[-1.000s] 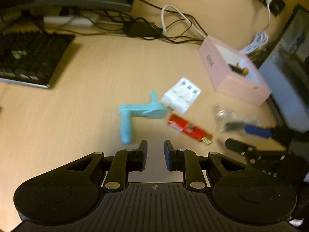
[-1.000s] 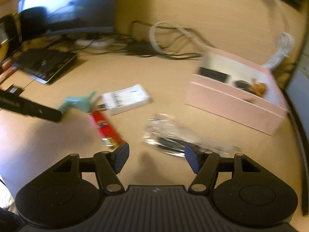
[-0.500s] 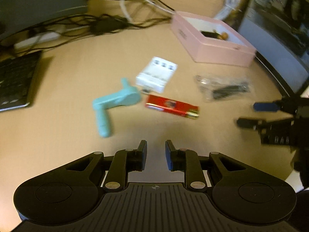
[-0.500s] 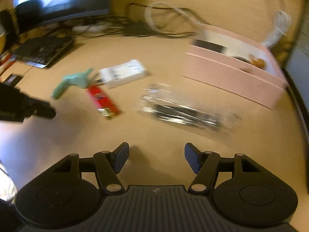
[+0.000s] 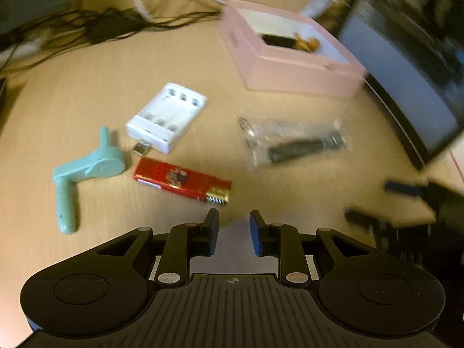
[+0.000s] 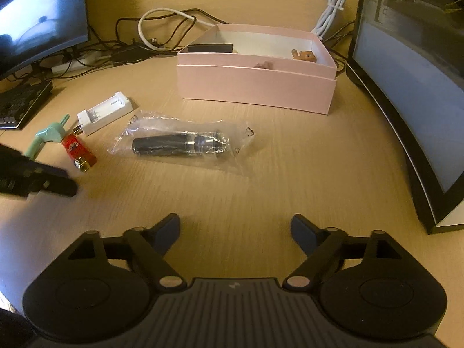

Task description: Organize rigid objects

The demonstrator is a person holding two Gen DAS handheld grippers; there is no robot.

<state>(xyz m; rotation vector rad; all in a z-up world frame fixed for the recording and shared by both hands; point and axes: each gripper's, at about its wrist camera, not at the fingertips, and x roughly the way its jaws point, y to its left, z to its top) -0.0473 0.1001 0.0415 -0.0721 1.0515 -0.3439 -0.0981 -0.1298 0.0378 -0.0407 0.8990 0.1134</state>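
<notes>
Hovering low, right tongs [image 6: 234, 233] spread wide and empty, aimed at the bagged black cylinder [image 6: 177, 145] lying well ahead on the surface [image 6: 290, 174]. Left tongs [image 5: 233, 232] hold nothing, fingers only narrowly apart, just short of the red lighter [image 5: 181, 180].

Pink box [image 6: 255, 87] sits behind the loose items, some small things already inside; likely the drop target.

Also loose on the surface: white battery charger [image 5: 166, 117], mint crank handle [image 5: 84, 174].

Risks, judged:
- Slick loose plastic around the cylinder: pads may pinch film only, so it slips or swings out on lift.
- Cylinder is round, could roll off if nudged before closing.
- Left tongs' narrow gap may shove the lighter instead of straddling it, knocking it into the crank handle right beside it.
- Both tongs work close together; collision possible.
</notes>
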